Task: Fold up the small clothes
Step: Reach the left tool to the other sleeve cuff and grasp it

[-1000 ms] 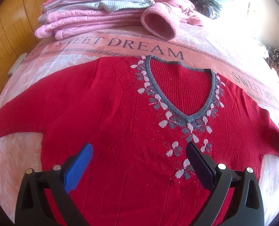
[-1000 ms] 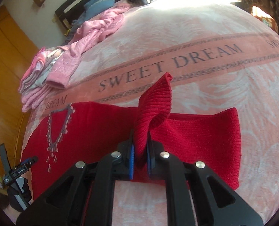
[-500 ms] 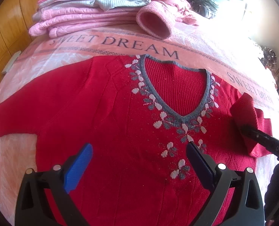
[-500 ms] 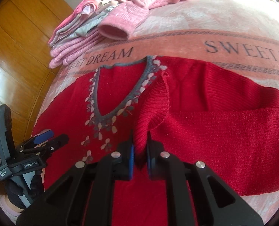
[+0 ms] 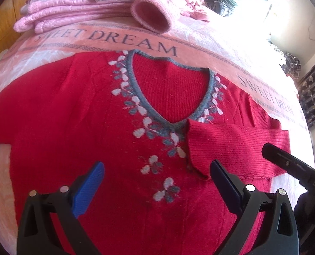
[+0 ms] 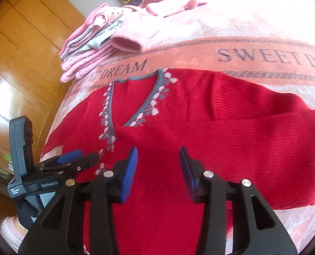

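A sweater [image 5: 76, 127] lies spread flat on the bed [image 5: 200, 40], neckline toward the far side. Its right sleeve [image 5: 231, 146] is folded leftward across the chest, cuff ending just below the neckline. A stack of folded clothes [image 5: 72, 10] sits at the far left, with loose garments [image 6: 178, 2] to its right.

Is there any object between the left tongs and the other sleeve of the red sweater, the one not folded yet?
Nothing visible blocks it. The left tongs hang open above the red sweater; the unfolded sleeve lies flat on the blanket, with only the sweater body between.
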